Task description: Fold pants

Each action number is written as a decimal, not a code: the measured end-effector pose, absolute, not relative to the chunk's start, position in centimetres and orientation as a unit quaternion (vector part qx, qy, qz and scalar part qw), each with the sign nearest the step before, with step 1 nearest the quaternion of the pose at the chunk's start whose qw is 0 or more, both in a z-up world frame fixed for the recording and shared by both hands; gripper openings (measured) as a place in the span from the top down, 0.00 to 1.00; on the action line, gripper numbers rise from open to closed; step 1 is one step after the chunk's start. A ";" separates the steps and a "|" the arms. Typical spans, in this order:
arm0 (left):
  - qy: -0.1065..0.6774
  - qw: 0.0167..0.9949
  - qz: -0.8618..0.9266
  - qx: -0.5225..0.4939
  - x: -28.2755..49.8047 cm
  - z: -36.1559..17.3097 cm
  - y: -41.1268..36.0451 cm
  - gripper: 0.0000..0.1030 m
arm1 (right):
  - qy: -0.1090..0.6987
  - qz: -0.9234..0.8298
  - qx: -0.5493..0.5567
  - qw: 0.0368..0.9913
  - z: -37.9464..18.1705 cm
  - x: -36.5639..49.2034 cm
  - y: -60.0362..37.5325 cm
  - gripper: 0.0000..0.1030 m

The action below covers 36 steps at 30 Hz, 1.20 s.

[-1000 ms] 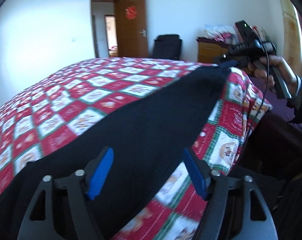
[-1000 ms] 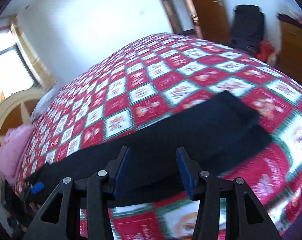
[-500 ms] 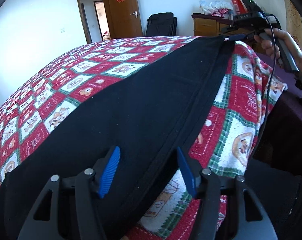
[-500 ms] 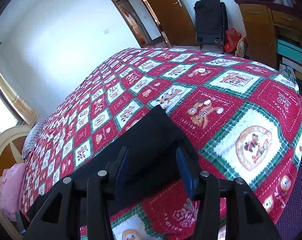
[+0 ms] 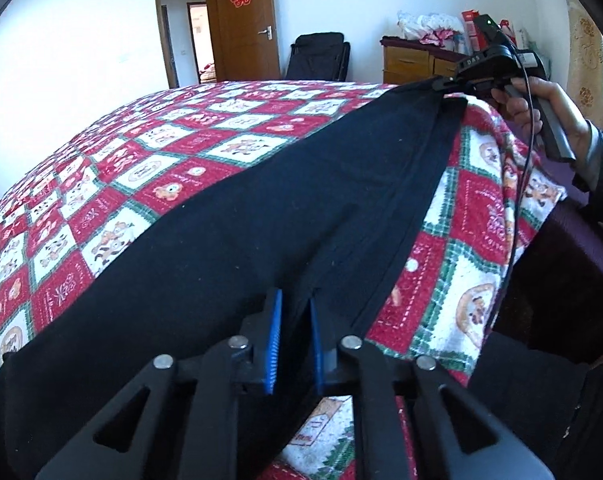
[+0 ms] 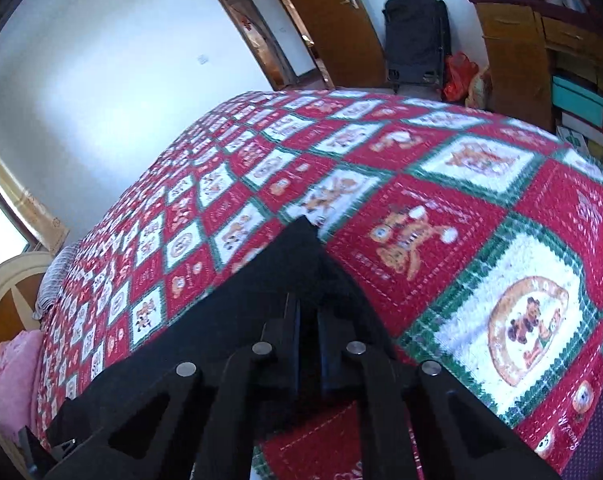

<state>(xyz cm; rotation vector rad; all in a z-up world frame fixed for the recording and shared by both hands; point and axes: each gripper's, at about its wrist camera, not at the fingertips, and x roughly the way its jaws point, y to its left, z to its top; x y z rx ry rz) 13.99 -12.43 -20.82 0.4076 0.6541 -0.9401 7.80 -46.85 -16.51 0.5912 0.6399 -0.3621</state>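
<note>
The black pants (image 5: 261, 216) lie stretched along the near edge of a bed with a red, white and green quilt (image 5: 173, 152). My left gripper (image 5: 293, 312) is shut on the near edge of the pants, a fold of cloth pinched between its blue pads. My right gripper (image 6: 307, 312) is shut on the other end of the pants (image 6: 237, 320), near a corner of the cloth. In the left wrist view the right gripper (image 5: 441, 85) shows at the far end, held by a hand, clamped on the cloth.
The bed edge drops off at the right to a dark floor (image 5: 573, 264). A wooden dresser (image 6: 513, 52), a black bag (image 6: 415, 36) and an open door (image 5: 245, 20) stand beyond the bed. A pink pillow (image 6: 15, 372) and headboard are at the left.
Both grippers have closed from open onto the pants, each at one end. Both moved in closer to the cloth.
</note>
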 end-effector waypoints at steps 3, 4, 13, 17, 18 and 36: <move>0.296 0.825 -0.448 0.178 14.0 -19.9 -11.8 0.90 | 0.291 -0.162 0.264 0.905 -14.7 7.3 -46.0 0.94; 0.292 0.827 -0.450 0.170 13.9 -19.4 -11.5 0.90 | 0.284 -0.159 0.256 0.910 -14.0 7.1 -45.7 0.94; 0.306 0.812 -0.470 0.159 13.1 -20.6 -10.8 0.90 | 0.287 -0.172 0.267 0.904 -15.0 4.9 -46.5 0.94; 0.321 0.807 -0.469 0.160 13.1 -21.9 -10.7 0.90 | 0.307 -0.177 0.273 0.895 -17.3 4.5 -47.0 0.94; 0.321 0.807 -0.471 0.157 13.2 -21.9 -10.7 0.90 | 0.304 -0.176 0.273 0.896 -17.4 4.3 -47.1 0.94; 0.270 0.861 -0.403 0.154 11.2 -19.4 -4.6 0.44 | 0.246 -0.238 0.206 0.917 -13.1 2.3 -43.4 0.48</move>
